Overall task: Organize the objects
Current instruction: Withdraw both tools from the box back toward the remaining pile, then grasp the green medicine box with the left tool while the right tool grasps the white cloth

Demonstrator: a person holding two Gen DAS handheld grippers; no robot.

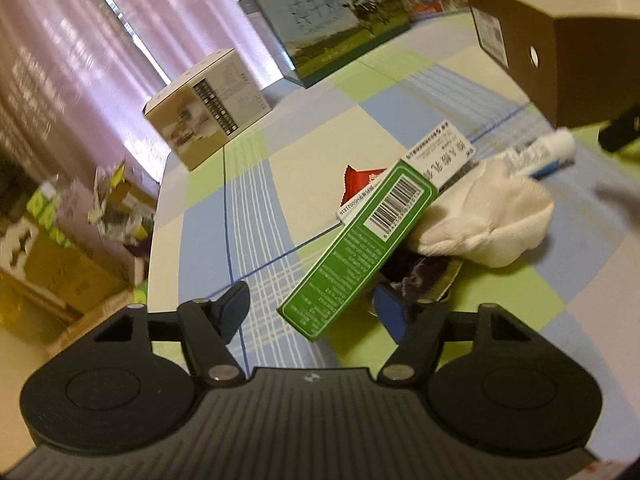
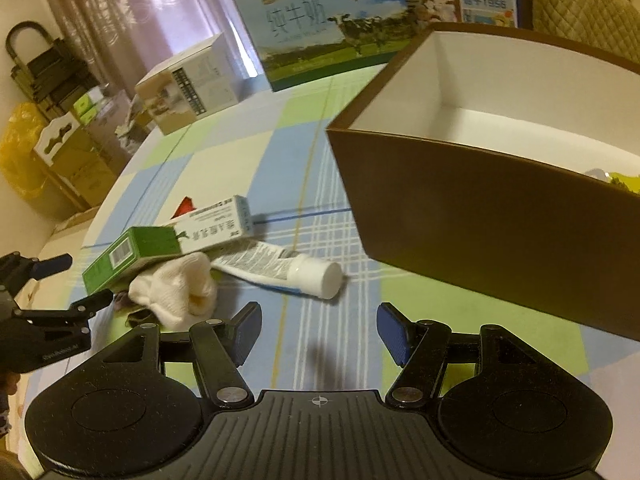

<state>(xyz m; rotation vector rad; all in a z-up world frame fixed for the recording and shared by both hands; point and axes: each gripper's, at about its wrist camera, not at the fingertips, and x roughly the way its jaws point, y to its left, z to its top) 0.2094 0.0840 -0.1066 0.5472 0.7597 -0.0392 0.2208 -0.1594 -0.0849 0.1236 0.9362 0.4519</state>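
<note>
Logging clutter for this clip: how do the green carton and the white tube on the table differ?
The green carton is a flat-sided box with a barcode; the white tube is rounded with a wide cap. The carton rests tilted, propped on the white sock and the other items under it; the tube lies flat on the tablecloth. Both lie outside the brown box, and neither is held.

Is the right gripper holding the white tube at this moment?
No: in the right wrist view the right gripper is open and empty, while the white tube lies on the tablecloth ahead of it.
</note>
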